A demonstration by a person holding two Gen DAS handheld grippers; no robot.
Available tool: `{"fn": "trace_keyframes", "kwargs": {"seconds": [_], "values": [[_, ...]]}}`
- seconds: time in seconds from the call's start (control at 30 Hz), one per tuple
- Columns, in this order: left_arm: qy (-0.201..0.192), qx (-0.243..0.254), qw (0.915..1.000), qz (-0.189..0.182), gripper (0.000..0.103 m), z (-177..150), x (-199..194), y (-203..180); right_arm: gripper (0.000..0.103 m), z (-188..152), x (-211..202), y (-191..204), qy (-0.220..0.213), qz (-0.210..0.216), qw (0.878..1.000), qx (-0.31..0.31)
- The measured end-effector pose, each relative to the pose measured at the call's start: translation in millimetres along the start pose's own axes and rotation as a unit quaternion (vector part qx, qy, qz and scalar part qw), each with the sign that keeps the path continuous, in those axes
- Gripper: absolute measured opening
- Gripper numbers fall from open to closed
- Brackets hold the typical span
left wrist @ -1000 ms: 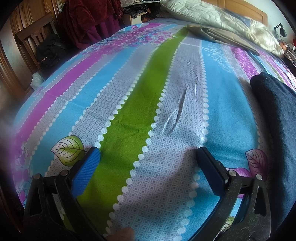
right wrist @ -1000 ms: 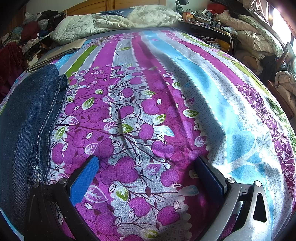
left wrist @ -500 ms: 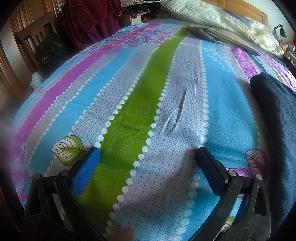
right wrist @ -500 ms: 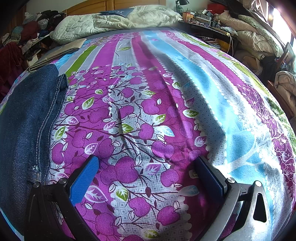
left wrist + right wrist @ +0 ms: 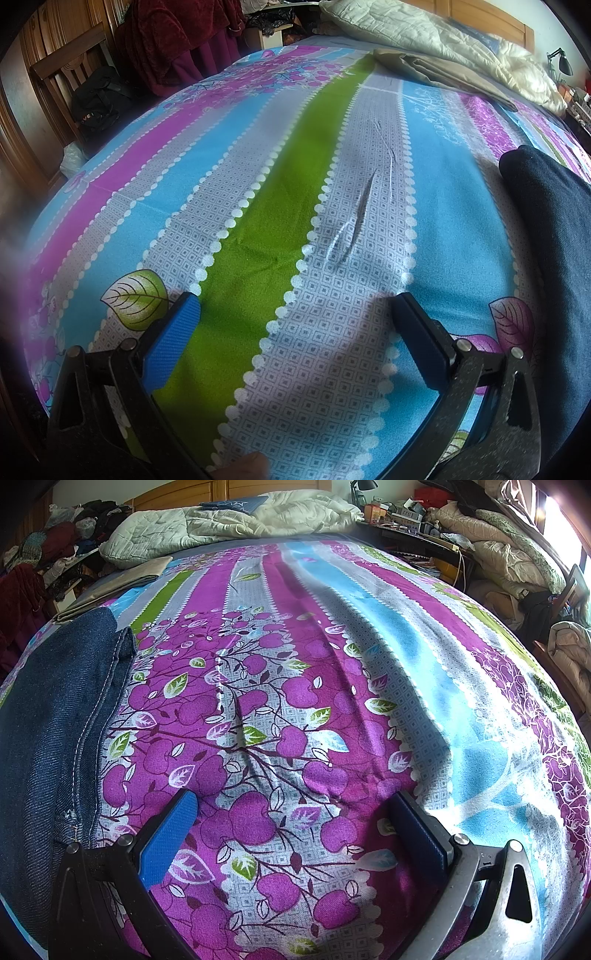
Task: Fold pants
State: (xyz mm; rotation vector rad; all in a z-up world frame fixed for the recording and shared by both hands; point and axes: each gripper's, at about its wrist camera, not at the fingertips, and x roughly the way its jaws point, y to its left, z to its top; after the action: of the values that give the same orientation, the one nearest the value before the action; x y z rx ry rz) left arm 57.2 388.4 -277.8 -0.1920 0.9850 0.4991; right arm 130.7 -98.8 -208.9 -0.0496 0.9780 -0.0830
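- My left hand-held gripper [image 5: 291, 314] and right hand-held gripper [image 5: 291, 810] hover spread, empty, above the striped bedsheet [image 5: 258, 206].
- One pair of dark denim pants [image 5: 55, 720] lies between them, untouched.
- Farther off: one folded beige cloth [image 5: 436, 70], one pale quilt [image 5: 229, 520].
- No writing I can read.

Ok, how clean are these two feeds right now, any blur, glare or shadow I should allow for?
Left wrist view: heavy fisheye bulge, smeared left edge, a soft shadow on the bedsheet between the open left gripper fingers, jeans dark and low on detail. Right wrist view: sharper, stitching on the jeans readable, window glare blown out at top right, a blurry streak along the blue stripe, right gripper open.
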Motion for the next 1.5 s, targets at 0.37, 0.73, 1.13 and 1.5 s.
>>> {"fn": "trace_keyframes", "kwargs": {"seconds": [0.37,0.73,1.13,1.5], "values": [[0.002,0.000,1.0000,-0.001,0.103,1,0,0,0.103,0,0,0,0.000,0.000,1.000,-0.001],[-0.001,-0.045,0.9977,-0.051,0.103,12,-34,8,0.102,14,-73,-9,-0.071,0.056,0.996,0.005],[-0.352,-0.006,0.9296,-0.111,0.103,30,-327,-36,0.103,44,-348,46,-0.338,0.093,0.936,-0.018],[-0.299,0.049,0.9307,-0.206,0.103,-17,-422,-98,0.103,25,-324,72,-0.192,0.118,0.974,0.017]]}}
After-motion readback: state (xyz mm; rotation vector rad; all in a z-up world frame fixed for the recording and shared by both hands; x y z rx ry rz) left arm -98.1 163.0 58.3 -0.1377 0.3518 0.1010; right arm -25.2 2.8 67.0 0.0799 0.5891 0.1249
